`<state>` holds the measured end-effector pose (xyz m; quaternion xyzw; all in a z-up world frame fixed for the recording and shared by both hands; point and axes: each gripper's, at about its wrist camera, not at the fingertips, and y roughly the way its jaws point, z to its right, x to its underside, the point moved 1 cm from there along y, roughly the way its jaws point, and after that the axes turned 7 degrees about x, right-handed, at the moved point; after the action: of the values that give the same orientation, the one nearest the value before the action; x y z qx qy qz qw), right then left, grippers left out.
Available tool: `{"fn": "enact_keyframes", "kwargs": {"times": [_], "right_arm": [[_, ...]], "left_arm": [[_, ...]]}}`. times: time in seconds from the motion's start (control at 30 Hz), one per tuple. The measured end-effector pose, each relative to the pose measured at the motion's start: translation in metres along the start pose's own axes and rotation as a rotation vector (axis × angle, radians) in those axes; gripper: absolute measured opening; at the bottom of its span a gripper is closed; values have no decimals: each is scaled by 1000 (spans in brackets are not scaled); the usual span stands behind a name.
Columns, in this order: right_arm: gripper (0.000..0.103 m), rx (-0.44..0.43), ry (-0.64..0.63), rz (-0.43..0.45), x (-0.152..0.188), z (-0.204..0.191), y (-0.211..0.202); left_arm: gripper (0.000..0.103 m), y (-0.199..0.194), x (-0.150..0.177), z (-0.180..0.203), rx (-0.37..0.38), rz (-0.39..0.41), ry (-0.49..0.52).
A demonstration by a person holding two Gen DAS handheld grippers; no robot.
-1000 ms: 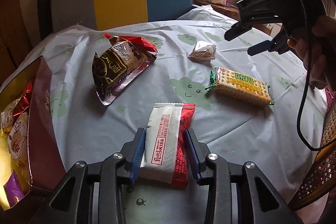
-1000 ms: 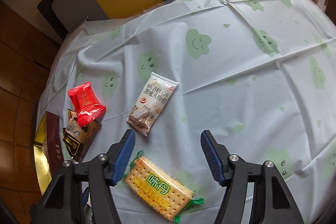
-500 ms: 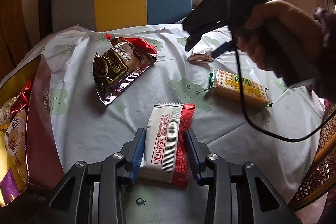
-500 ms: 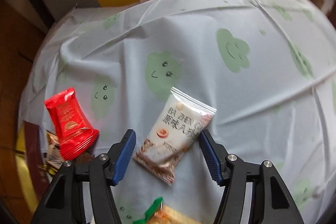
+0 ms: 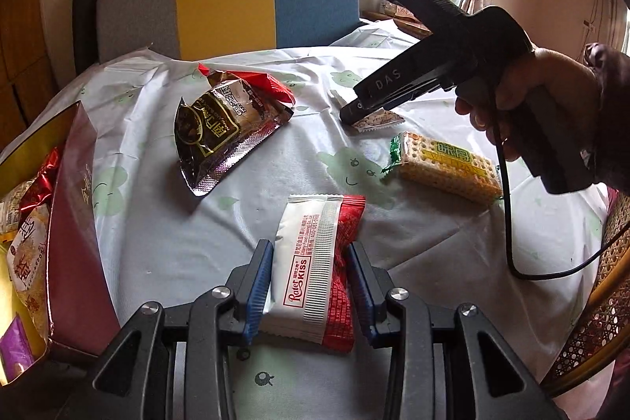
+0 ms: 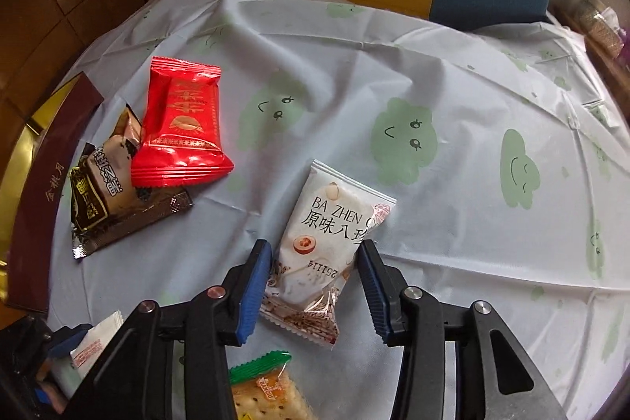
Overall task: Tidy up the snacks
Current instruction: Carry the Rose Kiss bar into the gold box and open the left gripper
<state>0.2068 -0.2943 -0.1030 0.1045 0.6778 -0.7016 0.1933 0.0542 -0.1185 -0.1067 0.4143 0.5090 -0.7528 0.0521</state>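
Crackers (image 5: 445, 164) show whole only from left wrist.

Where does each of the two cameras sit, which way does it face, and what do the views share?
Left wrist view: sits on the left tool, looking forward and down across the table; its fingers flank the white-and-red Kiss packet; the right tool and the person's hand show.
Right wrist view: sits on the right tool, facing steeply down; its fingers flank the white Ba Zhen packet; no hand shows.
Shared: the cracker pack, the brown packet, the red packet, the snack box and the tablecloth.
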Motion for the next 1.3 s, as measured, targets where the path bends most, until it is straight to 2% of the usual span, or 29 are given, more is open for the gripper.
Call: {"fn": "enact_keyframes", "kwargs": {"times": [0.2, 0.3, 0.57, 0.73, 0.9, 1.07, 1.3], "right_arm": [[49, 62, -31, -9, -2, -12, -1], [39, 103, -60, 1, -6, -18, -2], [40, 14, -3, -11, -7, -1, 5], [40, 44, -37, -1, -6, -5, 4], [40, 68, -85, 6, -1, -10, -4], [40, 64, -52, -4, -3, 4, -4], [40, 83, -62, 8, -2, 1, -2]], "left_arm": [[39, 1, -3, 4, -14, -14, 4], [39, 3, -4, 5, -19, -21, -1], [34, 2, -14, 2, -24, -69, -37], [32, -4, -18, -4, -10, -89, -88], [32, -27, -25, -3, -19, -39, -101], [32, -59, -38, -4, -61, 34, -104], [32, -90, -50, -16, -130, 93, -130]]}}
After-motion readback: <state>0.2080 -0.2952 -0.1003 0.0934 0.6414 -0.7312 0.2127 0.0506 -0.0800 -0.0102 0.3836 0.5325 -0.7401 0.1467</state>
